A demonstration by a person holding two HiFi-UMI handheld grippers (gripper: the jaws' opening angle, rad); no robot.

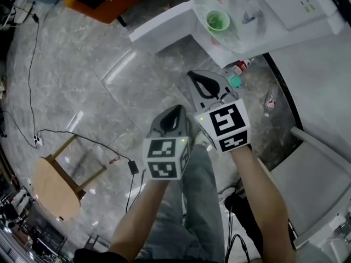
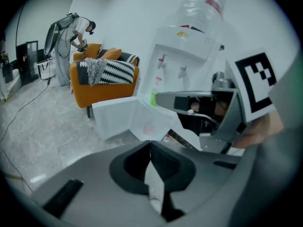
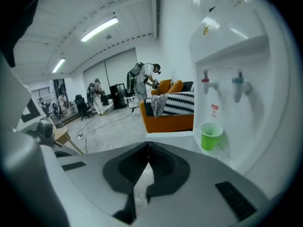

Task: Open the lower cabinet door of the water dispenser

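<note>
The white water dispenser stands at the top right in the head view, with a green cup on its drip tray. Its lower cabinet door hangs swung out to the left, away from the body. My left gripper and right gripper hover side by side over the floor, short of the dispenser, both shut and holding nothing. In the left gripper view the left gripper faces the open door. In the right gripper view the right gripper points beside the green cup and the taps.
An orange sofa with a striped throw stands left of the dispenser. A round wooden stool and a black cable lie on the tiled floor at left. Small bottles lie by the dispenser's base. People stand at the far side of the room.
</note>
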